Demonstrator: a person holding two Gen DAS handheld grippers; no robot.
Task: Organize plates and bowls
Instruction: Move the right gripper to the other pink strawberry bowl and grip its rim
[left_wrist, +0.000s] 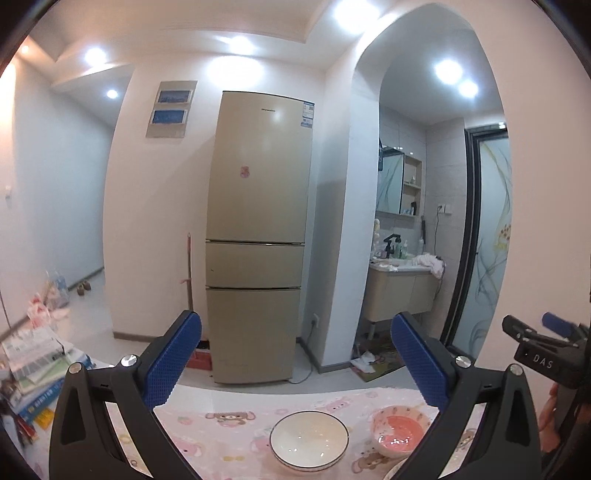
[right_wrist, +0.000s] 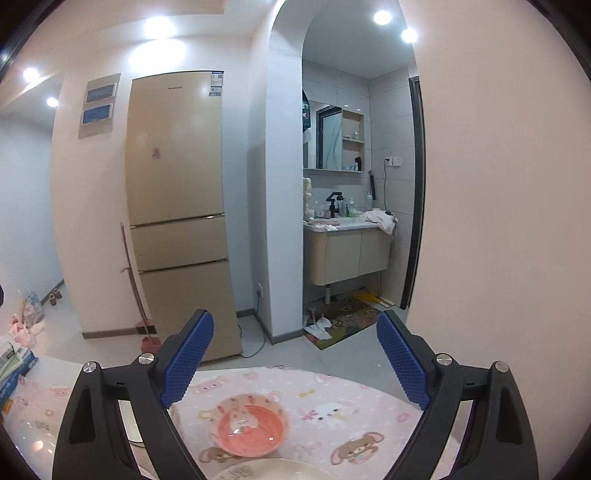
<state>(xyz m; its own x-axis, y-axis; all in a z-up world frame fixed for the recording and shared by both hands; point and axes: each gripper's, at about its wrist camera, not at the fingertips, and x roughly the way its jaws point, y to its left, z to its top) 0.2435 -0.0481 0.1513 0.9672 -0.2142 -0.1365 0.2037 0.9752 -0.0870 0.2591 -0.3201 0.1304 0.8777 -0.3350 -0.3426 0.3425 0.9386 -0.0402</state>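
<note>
While both grippers stand open and empty, 2 bowls rest on the tablecloth (right_wrist: 332, 402).
White bowl (left_wrist: 308, 441) beside pink bowl (right_wrist: 252, 424); left gripper (left_wrist: 295, 354), right gripper (right_wrist: 295, 354) marked "DAS".

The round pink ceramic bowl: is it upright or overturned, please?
Upright: the round pink ceramic bowl rests on the tablecloth, its glossy interior facing up.
</note>
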